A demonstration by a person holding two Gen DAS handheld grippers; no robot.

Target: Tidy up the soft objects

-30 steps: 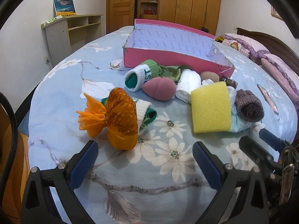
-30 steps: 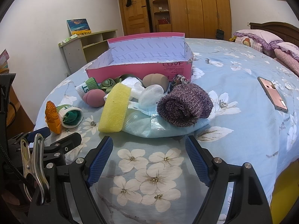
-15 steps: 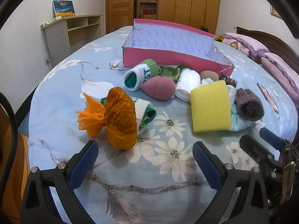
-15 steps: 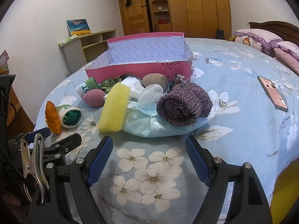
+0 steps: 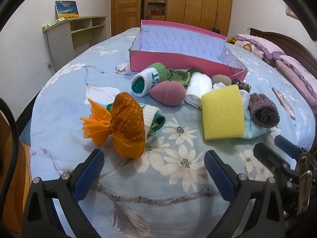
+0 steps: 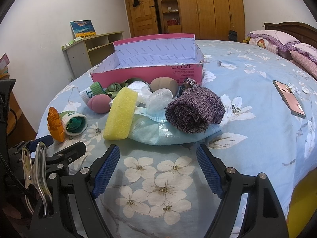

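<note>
Soft items lie on the bed before an open pink box (image 5: pixel 184 59) (image 6: pixel 150 73). Nearest my left gripper (image 5: pixel 154 170) is an orange mesh pouf (image 5: pixel 126 127) leaning on a white-and-green rolled sock (image 5: pixel 153 119). A yellow sponge (image 5: pixel 222 113) (image 6: pixel 120 113), a pink egg-shaped sponge (image 5: pixel 167 96), another rolled sock (image 5: pixel 150 79), a white cloth (image 5: pixel 199 88) and a purple knit roll (image 5: pixel 263 113) (image 6: pixel 195 109) lie beyond. My right gripper (image 6: pixel 158 168) stands open just short of the purple roll, which rests on a pale blue mask (image 6: pixel 158 132). Both grippers are open and hold nothing.
A pink phone (image 6: pixel 289 98) lies on the blue floral bedspread to the right. Pillows (image 5: pixel 277 53) sit at the headboard. A shelf unit (image 5: pixel 75 33) stands by the left wall, wooden wardrobes behind. The left gripper's body shows low left in the right wrist view.
</note>
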